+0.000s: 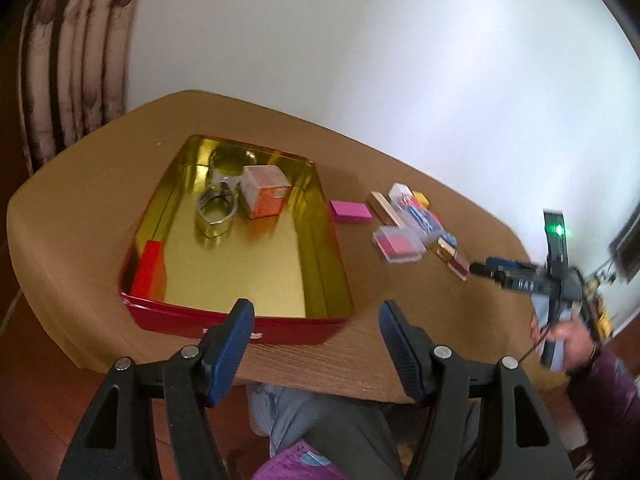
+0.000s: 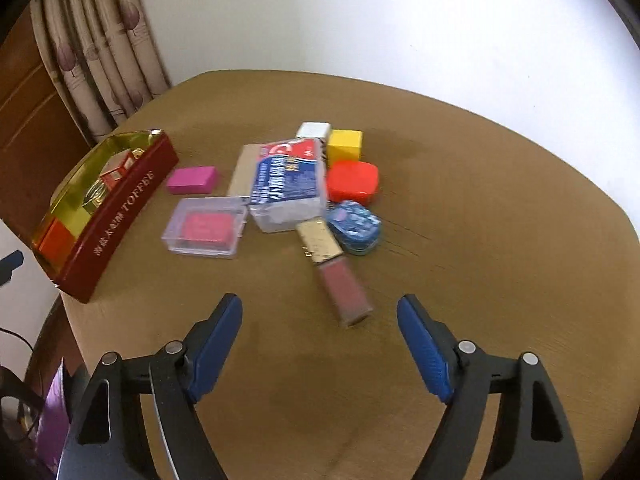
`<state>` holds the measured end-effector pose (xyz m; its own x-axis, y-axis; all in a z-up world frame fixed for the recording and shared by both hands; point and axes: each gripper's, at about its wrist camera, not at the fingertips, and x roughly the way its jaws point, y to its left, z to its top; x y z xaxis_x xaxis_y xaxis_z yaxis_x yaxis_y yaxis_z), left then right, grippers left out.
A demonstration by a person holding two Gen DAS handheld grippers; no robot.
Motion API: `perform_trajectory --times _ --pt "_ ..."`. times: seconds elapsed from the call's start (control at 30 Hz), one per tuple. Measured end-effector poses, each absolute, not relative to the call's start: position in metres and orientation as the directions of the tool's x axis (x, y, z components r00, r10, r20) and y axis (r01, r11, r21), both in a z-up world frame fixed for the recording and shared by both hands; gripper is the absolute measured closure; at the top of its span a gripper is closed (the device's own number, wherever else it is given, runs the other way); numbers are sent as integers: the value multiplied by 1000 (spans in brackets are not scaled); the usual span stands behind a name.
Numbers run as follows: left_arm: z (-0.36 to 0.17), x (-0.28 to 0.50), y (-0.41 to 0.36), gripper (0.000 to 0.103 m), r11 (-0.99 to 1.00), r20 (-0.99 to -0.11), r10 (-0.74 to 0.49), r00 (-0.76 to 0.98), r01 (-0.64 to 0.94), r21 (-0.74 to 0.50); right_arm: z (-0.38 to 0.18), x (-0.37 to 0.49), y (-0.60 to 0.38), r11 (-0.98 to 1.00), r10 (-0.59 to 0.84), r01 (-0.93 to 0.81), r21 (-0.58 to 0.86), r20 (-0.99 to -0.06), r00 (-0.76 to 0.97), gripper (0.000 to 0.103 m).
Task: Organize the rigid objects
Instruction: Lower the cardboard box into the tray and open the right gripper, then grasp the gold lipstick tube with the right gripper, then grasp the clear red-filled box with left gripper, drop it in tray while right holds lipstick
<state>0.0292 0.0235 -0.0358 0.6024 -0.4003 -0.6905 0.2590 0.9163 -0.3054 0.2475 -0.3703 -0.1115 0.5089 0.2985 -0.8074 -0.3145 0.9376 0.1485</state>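
Note:
A red tin with a gold inside point(image 1: 280, 326) point(image 2: 120, 216) stands on the table's left. It holds an orange box point(image 1: 266, 192), a metal key ring point(image 1: 216, 202) and a red block point(image 1: 148, 268). My left gripper point(image 1: 316, 314) is open and empty at the tin's near right corner. My right gripper point(image 2: 320, 312) is open and empty, just short of a pink lip gloss tube point(image 2: 340, 276) point(image 1: 456, 260). Beyond it lie a clear case with a pink pad point(image 2: 208, 226) point(image 1: 398, 244), a blue-and-white clear box point(image 2: 286, 184), a pink block point(image 2: 192, 180) point(image 1: 350, 211), a blue round tin point(image 2: 356, 222), a red case point(image 2: 352, 182) and a yellow cube point(image 2: 345, 144).
The round brown table point(image 2: 480, 240) stands against a white wall, with a curtain point(image 2: 100, 52) at the left. The person's legs point(image 1: 320, 416) are under the near edge. The right gripper and hand show at the right of the left wrist view point(image 1: 552, 280).

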Motion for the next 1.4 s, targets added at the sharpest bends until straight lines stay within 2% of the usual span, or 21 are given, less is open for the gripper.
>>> perform_trajectory --times 0.07,0.13,0.17,0.27,0.4,0.5,0.53,0.67,0.8,0.9,1.03,1.17,1.27,1.4 --pt "-36 25 10 36 930 -709 -363 604 280 -237 -117 256 -371 939 280 -321 124 -818 502 27" --pt "-40 20 -2 36 939 -727 -328 604 294 -180 -123 263 -370 931 299 -335 143 -824 481 41" --pt "-43 19 -8 36 941 -741 -314 594 298 -160 -127 264 -373 931 297 -338 140 -828 476 44" --pt "-51 18 -19 36 940 -770 -302 563 310 -142 -137 274 -360 927 291 -352 132 -845 448 58" --pt "-54 17 -28 36 933 -783 -298 546 341 -118 -147 287 -358 921 302 -359 149 -855 421 64" --pt "-50 17 -39 36 918 -779 -319 539 381 -112 -145 286 -357 919 287 -376 121 -857 427 82" --pt "-49 19 -44 36 909 -781 -330 530 401 -113 -144 284 -359 918 294 -376 127 -855 428 84" --pt "-39 31 -71 36 863 -783 -372 498 497 -95 -141 266 -376 926 304 -351 141 -831 466 84" --pt "-28 51 -116 36 772 -799 -372 472 635 15 -143 236 -400 943 271 -311 118 -816 511 84" --pt "-22 73 -146 36 674 -813 -409 415 738 37 -146 214 -415 950 255 -292 109 -809 529 84" --pt "-30 111 -180 36 566 -845 -380 377 817 110 -153 202 -434 952 280 -262 160 -801 529 84" --pt "-48 149 -200 36 508 -901 -350 256 860 47 -156 202 -449 945 321 -239 224 -781 536 84" --pt "-66 162 -210 36 490 -927 -274 255 867 94 -158 205 -452 938 344 -239 253 -767 541 84" --pt "-84 179 -217 36 467 -950 -221 221 879 96 -160 206 -457 929 369 -238 283 -756 541 84"
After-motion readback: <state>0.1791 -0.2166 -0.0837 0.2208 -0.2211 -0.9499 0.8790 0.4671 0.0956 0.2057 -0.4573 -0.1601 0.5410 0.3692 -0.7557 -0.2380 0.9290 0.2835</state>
